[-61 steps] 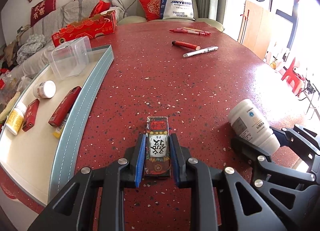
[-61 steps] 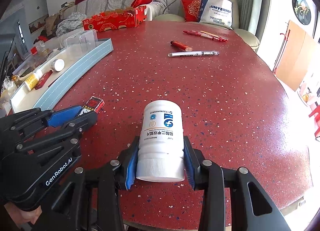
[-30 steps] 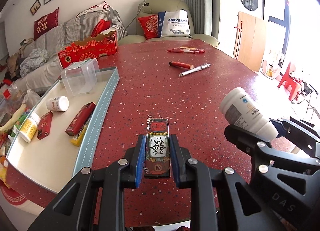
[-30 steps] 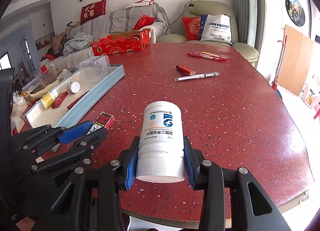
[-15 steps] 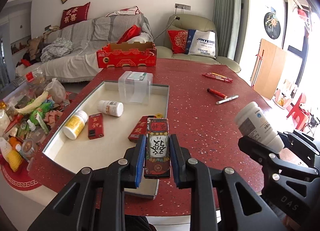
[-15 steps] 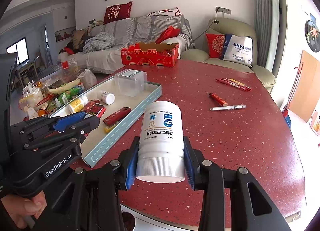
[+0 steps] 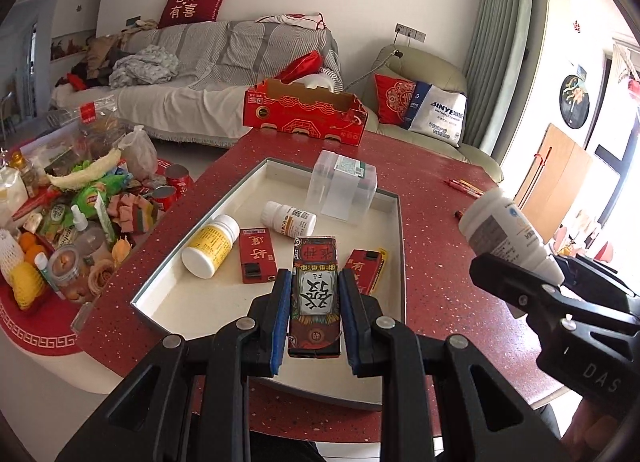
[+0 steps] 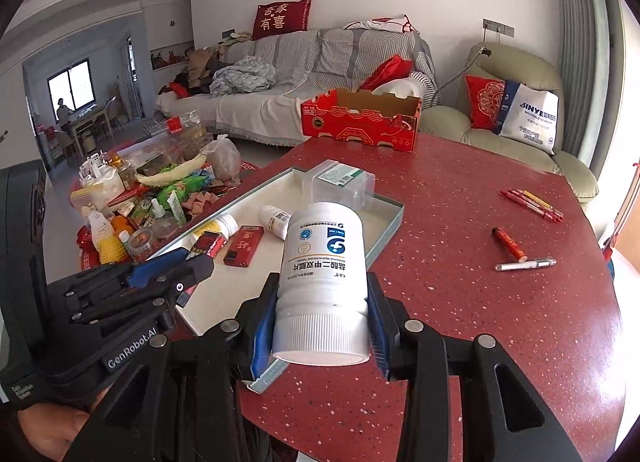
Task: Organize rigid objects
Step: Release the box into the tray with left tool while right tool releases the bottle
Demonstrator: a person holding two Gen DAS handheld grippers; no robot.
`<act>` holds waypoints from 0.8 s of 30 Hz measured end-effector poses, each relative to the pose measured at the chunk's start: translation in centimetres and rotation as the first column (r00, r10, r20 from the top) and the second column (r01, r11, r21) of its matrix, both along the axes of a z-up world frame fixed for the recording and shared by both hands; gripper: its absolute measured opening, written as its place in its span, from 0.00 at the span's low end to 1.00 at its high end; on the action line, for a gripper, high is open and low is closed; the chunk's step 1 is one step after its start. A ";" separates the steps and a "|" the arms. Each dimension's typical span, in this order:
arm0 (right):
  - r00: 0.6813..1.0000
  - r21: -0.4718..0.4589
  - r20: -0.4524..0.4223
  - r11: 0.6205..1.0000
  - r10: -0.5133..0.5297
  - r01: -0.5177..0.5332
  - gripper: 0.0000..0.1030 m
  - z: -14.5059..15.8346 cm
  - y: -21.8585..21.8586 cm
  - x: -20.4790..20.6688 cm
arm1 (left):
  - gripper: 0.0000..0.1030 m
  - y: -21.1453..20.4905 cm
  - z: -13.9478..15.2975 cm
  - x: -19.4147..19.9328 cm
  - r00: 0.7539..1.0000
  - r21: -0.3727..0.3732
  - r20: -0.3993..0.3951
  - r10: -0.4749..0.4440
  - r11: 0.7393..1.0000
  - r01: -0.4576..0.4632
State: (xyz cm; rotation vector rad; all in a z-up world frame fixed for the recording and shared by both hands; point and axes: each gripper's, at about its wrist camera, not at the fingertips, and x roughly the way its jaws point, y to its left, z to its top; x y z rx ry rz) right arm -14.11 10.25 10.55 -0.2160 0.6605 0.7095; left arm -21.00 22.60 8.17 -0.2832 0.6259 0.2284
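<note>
Left tool (image 7: pixel 315 316) clamped a flat glossy printed box (image 7: pixel 315 296); right tool (image 8: pixel 320 336) gripped a smooth white plastic bottle (image 8: pixel 323 282), ribbed cap nearest.

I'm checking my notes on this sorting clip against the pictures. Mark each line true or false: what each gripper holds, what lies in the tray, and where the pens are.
1. The left gripper is shut on a small red box. True.
2. The right gripper is empty. False: it clamps a white bottle.
3. The tray already holds two bottles lying on their sides. True: a yellow-label bottle and a white bottle with an orange label.
4. The pens lie in the tray. False: they are on the red table, apart from it.
5. The clear plastic container stands on the table outside the tray. False: it stands inside, at the far end.
</note>
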 end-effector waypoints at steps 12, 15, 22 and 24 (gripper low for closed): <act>0.998 -0.064 -0.042 0.996 0.051 -0.054 0.40 -1.9 4.8 0.8 | 0.25 3.4 -1.3 1.7 0.995 0.037 -0.077 0.059 0.998 -0.056; 0.997 -0.076 -0.052 0.995 0.054 -0.058 0.40 -2.2 5.5 1.1 | 0.25 3.8 -1.7 2.1 0.994 0.031 -0.093 0.055 0.998 -0.053; 0.996 -0.091 -0.079 0.995 0.035 -0.042 0.40 -2.8 6.4 2.1 | 0.25 4.6 -2.6 3.1 0.991 0.032 -0.126 0.048 0.999 -0.044; 0.996 -0.099 -0.078 0.994 0.035 -0.043 0.40 -3.0 6.7 2.1 | 0.25 4.9 -2.8 3.3 0.990 0.026 -0.132 0.051 0.998 -0.048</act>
